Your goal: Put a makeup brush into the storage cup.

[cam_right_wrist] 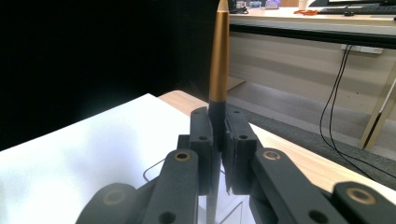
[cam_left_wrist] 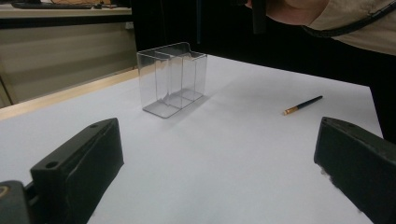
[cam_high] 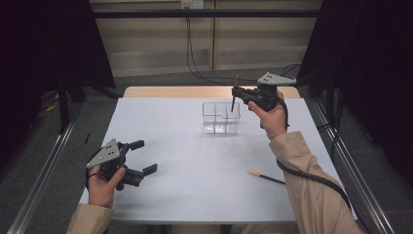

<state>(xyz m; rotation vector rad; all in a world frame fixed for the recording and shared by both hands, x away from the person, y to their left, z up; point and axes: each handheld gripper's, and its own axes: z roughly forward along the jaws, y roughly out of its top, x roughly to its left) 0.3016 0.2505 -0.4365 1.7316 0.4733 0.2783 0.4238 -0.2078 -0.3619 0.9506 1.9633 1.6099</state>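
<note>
Step in hand, as judged: loading brushes into the clear organizer [cam_high: 220, 118], which stood on the white worktop [cam_high: 195, 165] toward its far side. Right claw [cam_high: 234, 93] hovered over the organizer's right end, jaws pressed together on a brush [cam_high: 234, 95] held upright; dark handle pointing down at the compartment, gold ferrule [cam_right_wrist: 219, 56] rising above the jaws. Handle tip looked level with the rim; whether inside yet, could not tell. Next move would call for a straight lowering into the compartment, brush kept vertical and clear of the thin walls, then parting the jaws. Left claw [cam_high: 143, 157] rested near the worktop's near-left corner, jaws spread wide, holding nothing. Second brush [cam_high: 265, 177] lay flat on the worktop at near right, well apart from the organizer; likely next pickup.
</note>
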